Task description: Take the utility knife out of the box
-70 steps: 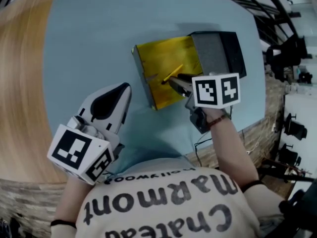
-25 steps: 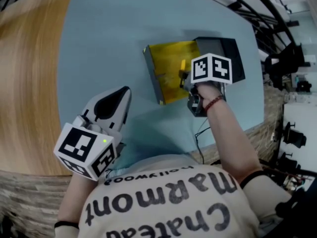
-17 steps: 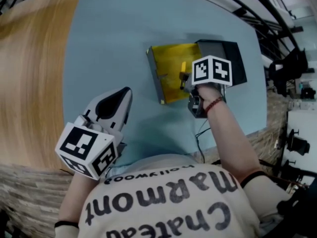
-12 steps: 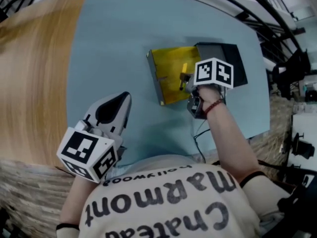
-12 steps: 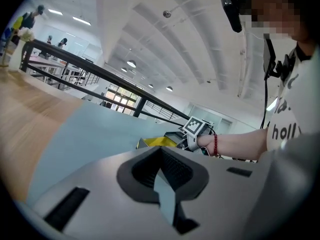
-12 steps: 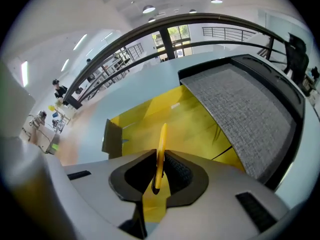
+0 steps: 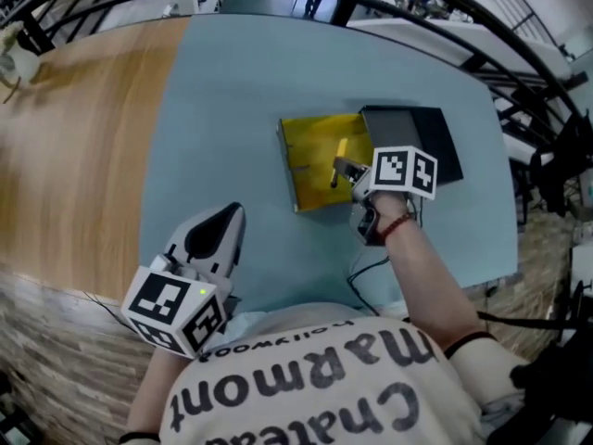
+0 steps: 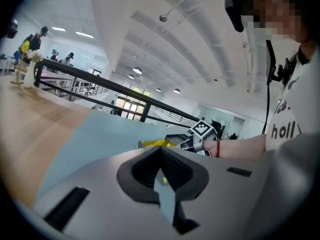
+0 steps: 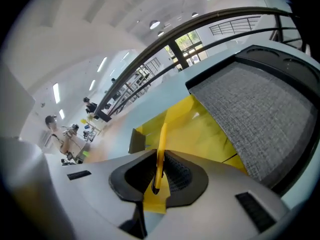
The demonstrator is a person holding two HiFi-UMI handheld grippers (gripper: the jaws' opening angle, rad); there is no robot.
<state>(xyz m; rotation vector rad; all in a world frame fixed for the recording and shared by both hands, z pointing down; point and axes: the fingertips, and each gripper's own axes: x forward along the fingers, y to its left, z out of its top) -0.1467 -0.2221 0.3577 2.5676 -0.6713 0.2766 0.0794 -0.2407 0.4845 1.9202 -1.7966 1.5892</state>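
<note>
Right tongs (image 9: 159, 165) are clamped on the yellow utility knife (image 9: 161, 134), which pokes forward from their grip over the box (image 7: 310, 146) (yellow inside, grey-lined lid (image 7: 412, 133) lying open at its 3 o'clock). That box sits toward 1 o'clock on the blue table (image 7: 232, 100). Left tongs (image 7: 225, 219), jaws together on nothing, hang at 7 o'clock, well apart from it.

Yellow utility knife (image 7: 340, 150), yellow-lined box (image 7: 310, 146), grey textured lid (image 7: 400, 133), pale blue tabletop (image 7: 241, 91), wood-grain surface (image 7: 83, 137) at 9 o'clock.
</note>
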